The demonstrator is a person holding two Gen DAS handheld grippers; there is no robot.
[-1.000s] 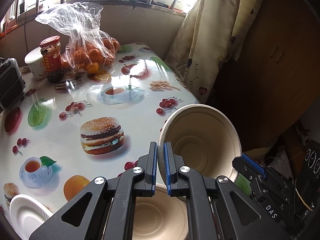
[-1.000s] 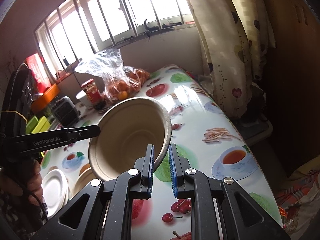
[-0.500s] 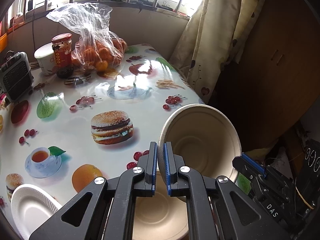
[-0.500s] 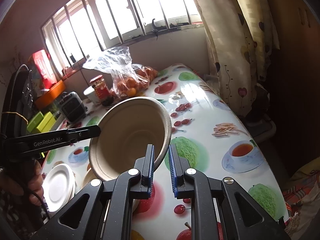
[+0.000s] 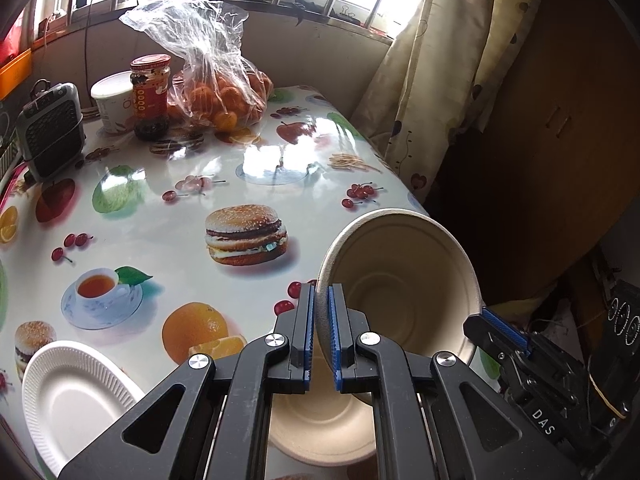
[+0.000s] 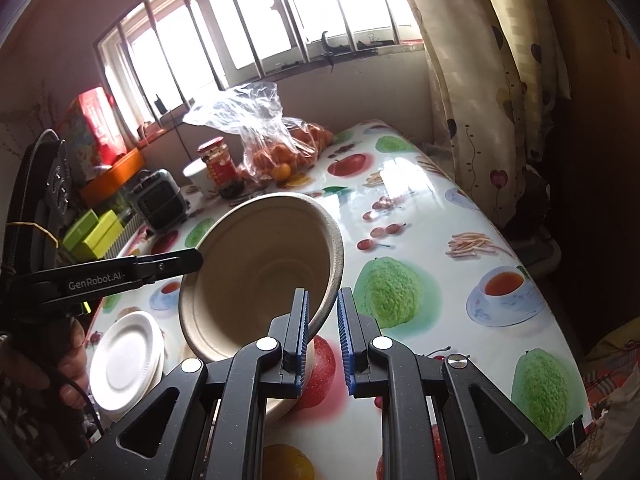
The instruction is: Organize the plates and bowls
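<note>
Left gripper (image 5: 319, 330): I clamp the bowl (image 5: 400, 280) rim.
Right gripper (image 6: 322, 330): I pinch the opposite rim, steadying it.
Below jaws: second bowl (image 5: 320, 428), likely nesting target.

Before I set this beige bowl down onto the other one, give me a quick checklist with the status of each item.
1. Left gripper clamped on rim of tilted beige paper bowl: ok.
2. Right gripper clamped on opposite rim: ok.
3. Second beige bowl on the table sits below, open side up: ok.
4. Held bowl level for nesting: not ok, tilted.
5. White foam plates clear of the bowls: ok.
6. Exact centring over the lower bowl: cannot tell.
</note>
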